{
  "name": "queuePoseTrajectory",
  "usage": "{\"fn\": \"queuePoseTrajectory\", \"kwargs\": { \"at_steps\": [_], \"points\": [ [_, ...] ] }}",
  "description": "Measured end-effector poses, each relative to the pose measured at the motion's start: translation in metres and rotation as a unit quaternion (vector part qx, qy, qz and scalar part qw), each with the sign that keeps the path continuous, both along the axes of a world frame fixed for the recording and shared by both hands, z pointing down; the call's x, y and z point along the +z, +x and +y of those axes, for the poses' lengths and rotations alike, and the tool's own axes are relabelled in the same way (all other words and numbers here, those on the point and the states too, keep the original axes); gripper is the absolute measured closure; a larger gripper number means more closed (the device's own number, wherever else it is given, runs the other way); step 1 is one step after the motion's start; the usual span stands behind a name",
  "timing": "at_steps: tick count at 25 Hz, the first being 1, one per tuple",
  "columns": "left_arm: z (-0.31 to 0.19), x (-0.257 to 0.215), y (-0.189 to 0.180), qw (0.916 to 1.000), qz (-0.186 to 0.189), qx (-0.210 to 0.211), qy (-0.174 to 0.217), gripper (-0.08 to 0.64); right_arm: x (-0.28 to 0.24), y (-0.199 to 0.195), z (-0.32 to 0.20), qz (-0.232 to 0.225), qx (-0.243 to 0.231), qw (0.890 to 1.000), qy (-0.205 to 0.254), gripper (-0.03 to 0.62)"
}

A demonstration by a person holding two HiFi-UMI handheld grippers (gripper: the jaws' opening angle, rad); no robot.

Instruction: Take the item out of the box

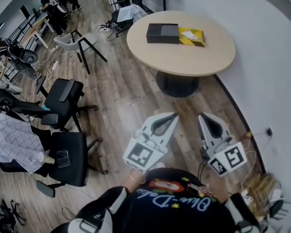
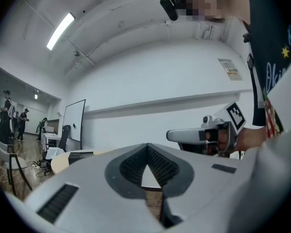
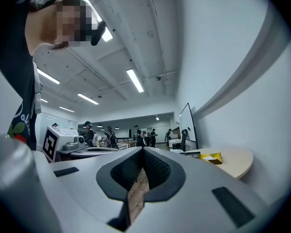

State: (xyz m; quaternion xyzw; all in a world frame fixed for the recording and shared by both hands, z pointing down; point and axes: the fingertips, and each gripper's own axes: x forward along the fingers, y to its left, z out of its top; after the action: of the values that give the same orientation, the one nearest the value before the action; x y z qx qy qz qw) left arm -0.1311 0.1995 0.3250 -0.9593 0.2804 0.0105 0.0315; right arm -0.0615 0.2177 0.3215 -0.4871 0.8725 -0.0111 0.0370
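left gripper [image 2: 146, 147]: clenched, tips pressed together, nothing pinched, only background showing through the hollow behind them
right gripper [image 3: 142, 152]: same deal, squeezed closed and empty, just floor [image 1: 131, 96] planks visible through the gap
where both sit: tucked in close to the body, side by side, tips aimed out toward the far end of the room
between jaws and target: a wide stretch of bare floor, nothing within reach
table [image 1: 184, 57]: round, at the far end, roughly straight ahead, well apart from both grippers
box [image 1: 162, 33]: black, flat, looks closed from here, lying on the far-left part of the tabletop; long axis running left to right, so crosswise to the way the jaws point
yellow pack [image 1: 193, 36]: touching the box's right end, something white on top, can't tell what
direction from jaws: box far and ahead, a touch left of the left gripper's line; yellow pack more on the right gripper's line
nearer hand: pretty much a tie on distance; left lined up a bit better with the box, right with the yellow pack
item: not visible anywhere, presumably inside the box
task status: guessing not started, box untouched
next move: probably a walk up to the table first, then jaws opened; reaching from here looks like a no-go
approach guess: coming at the box's long near side seems the easy angle, one gripper per end if the lid needs lifting
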Motion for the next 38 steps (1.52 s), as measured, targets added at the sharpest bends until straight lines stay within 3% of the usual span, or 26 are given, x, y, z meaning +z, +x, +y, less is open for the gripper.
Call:
{"fn": "queuePoseTrajectory", "kwargs": {
  "at_steps": [9, 17, 25, 38],
  "points": [
    [-0.037, 0.003, -0.006, 0.9998, 0.009, 0.017, -0.003, 0.566, 0.006, -0.007, -0.032, 0.002, 0.016, 1.0, -0.009, 0.597],
    [-0.054, 0.011, 0.01, 0.9992, 0.005, 0.035, -0.015, 0.566, 0.015, 0.015, -0.048, 0.005, 0.039, 0.999, -0.022, 0.597],
    [-0.094, 0.009, 0.022, 0.9999, -0.005, 0.007, -0.011, 0.566, 0.006, 0.034, -0.097, -0.005, 0.014, 1.0, -0.005, 0.597],
    [-0.165, 0.012, 0.085, 0.9989, -0.022, -0.036, -0.022, 0.566, 0.008, 0.099, -0.174, -0.013, -0.023, 1.0, -0.017, 0.597]
  ]
}}
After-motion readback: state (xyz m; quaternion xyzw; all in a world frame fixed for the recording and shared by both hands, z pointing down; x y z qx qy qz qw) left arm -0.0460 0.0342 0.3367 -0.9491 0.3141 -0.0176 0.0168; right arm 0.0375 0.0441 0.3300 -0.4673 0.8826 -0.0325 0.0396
